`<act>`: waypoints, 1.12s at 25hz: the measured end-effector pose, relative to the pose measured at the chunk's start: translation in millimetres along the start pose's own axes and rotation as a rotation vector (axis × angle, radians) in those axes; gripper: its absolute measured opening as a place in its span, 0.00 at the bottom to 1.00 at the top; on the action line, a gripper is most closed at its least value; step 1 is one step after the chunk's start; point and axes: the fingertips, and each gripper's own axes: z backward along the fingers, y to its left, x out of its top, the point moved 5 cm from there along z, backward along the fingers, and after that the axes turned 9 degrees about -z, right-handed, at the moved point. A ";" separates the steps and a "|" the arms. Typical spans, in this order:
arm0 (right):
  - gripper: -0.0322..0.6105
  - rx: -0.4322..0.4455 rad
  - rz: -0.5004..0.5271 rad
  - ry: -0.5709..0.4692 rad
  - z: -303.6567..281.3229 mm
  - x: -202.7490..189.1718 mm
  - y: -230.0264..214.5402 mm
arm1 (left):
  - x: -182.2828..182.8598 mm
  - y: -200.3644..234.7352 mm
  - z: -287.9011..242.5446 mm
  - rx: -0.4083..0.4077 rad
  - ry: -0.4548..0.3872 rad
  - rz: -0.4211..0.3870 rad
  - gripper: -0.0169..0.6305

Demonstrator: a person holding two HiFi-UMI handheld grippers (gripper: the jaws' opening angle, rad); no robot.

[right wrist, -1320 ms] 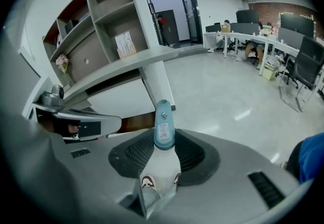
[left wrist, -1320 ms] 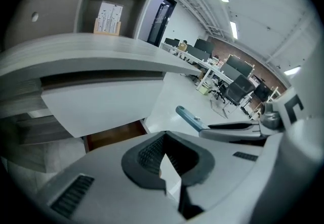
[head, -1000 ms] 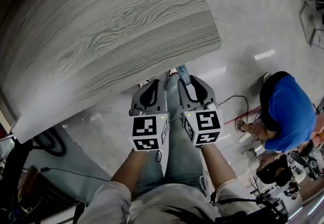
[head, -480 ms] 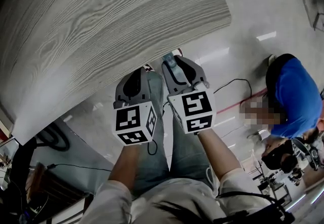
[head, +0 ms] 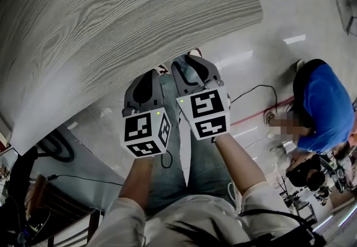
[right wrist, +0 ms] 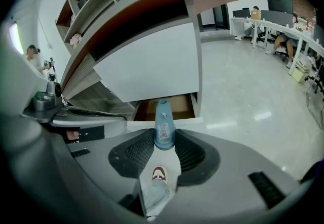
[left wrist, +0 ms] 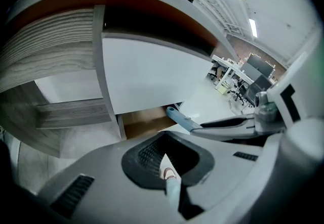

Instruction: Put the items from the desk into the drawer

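The grey wood-grain desk top (head: 111, 28) fills the upper left of the head view. Both grippers hang side by side just below its front edge. My right gripper (head: 187, 60) (right wrist: 164, 136) is shut on a blue plastic item with a small label (right wrist: 163, 117), which sticks out forward from the jaws. It points at an open drawer with a brown inside (right wrist: 167, 108) (left wrist: 144, 122) under a white panel. The blue item (left wrist: 179, 119) also shows at the right of the left gripper view. My left gripper (head: 148, 74) (left wrist: 164, 136) is shut with nothing in it.
A person in a blue shirt (head: 318, 112) crouches on the shiny floor at the right, with cables (head: 251, 109) nearby. A black cable loop (head: 56, 156) lies at the left. Shelves (right wrist: 96, 0) rise above the desk. My jeans-clad legs (head: 195, 162) are below the grippers.
Both grippers have moved forward, up to the desk's front edge. The blue item's tip, visible before in the head view, is now hidden there.
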 end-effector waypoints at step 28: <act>0.24 0.031 0.013 -0.047 -26.2 7.8 19.1 | -20.7 25.0 3.5 0.052 -0.010 0.073 0.02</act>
